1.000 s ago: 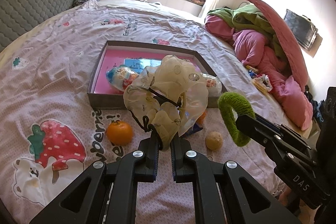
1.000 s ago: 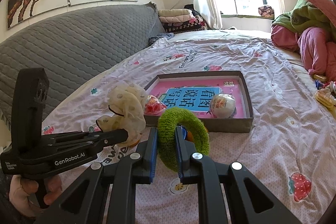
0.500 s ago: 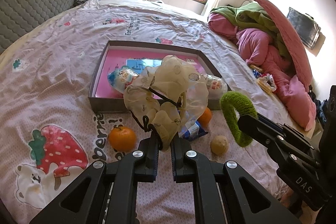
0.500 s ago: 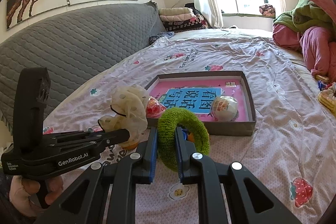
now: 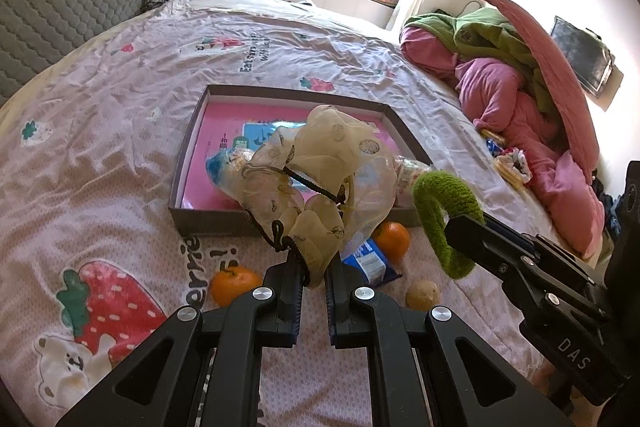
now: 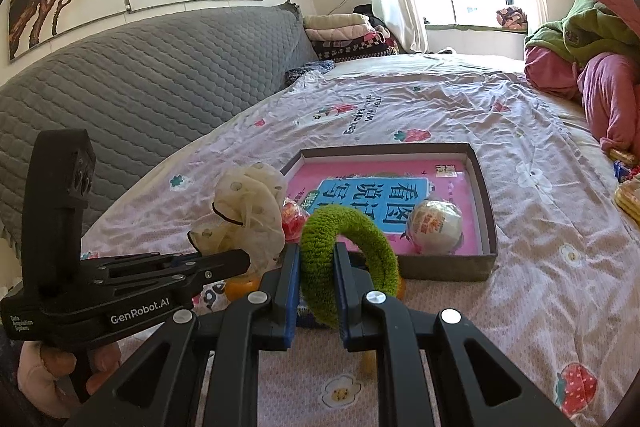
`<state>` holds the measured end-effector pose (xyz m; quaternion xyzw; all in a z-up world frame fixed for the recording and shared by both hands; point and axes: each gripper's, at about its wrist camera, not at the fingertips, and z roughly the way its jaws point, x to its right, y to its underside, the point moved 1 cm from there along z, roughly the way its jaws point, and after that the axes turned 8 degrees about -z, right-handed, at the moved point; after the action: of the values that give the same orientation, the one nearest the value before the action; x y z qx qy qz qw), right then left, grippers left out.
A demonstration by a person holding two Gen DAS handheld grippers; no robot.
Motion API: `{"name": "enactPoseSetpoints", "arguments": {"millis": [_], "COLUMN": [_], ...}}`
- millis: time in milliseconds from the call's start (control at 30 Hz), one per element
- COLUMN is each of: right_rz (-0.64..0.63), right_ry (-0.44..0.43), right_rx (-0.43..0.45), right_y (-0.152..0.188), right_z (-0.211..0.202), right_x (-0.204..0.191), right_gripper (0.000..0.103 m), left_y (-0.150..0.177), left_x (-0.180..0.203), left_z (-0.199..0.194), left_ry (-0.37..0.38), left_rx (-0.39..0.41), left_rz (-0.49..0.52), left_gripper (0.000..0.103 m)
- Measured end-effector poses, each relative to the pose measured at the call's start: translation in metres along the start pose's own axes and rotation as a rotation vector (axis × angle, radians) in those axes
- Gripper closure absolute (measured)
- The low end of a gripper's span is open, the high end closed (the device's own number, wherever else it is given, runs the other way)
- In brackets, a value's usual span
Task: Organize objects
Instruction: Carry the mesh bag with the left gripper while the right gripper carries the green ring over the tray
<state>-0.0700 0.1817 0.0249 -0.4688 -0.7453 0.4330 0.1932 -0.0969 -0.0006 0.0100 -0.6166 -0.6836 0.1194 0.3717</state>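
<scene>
On the bed [image 5: 120, 131], near its front edge: shallow grey box [image 5: 188, 163] lying flat, pink book [image 6: 452, 183] inside, low walls all round, two wrapped balls [image 6: 436, 227] on the book. Wide bare sheet left of the box and beyond it toward the window; grey headboard [image 6: 140, 99] far left, heap of pink and green bedding [image 5: 516, 83] far right, well apart from the box.

Between the box's near wall and the grippers – loose clutter on the sheet: orange [image 5: 234, 285] at left, second orange [image 5: 394, 237] just beside the wall, blue carton [image 5: 370, 263] touching it, small yellowish fruit [image 5: 423, 294] to the right. Little free room there.

Left gripper [image 5: 314, 285]: fingers pressed together, pinching the tail of a cream scrunchie [image 5: 320, 167] – sheer, dotted fabric, bunched, black elastic showing across it. Held up off the sheet, hanging in front of the box's near wall and hiding part of the inside.

Right gripper [image 6: 316, 285]: fingers clamped on a green scrunchie [image 6: 352, 251] – fuzzy, thick ring, standing upright on edge between the blue pads, off the bed, short of the near wall. Seen from the left wrist, just right of the cream one, not touching it.
</scene>
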Motion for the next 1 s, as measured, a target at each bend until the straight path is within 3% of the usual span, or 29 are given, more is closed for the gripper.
{"name": "enactPoseSetpoints", "arguments": {"millis": [1000], "right_rz": [-0.027], "right_ry": [-0.005], "right_rx": [-0.075], "right_y": [-0.027], "right_z": [0.075], "right_x": [0.016], "right_gripper": [0.087], "left_y": [-0.054], "left_x": [-0.012], "left_z": [0.055], "left_ry": [-0.019], "left_rx": [-0.029], "left_rz": [-0.02], "left_gripper": [0.094]}}
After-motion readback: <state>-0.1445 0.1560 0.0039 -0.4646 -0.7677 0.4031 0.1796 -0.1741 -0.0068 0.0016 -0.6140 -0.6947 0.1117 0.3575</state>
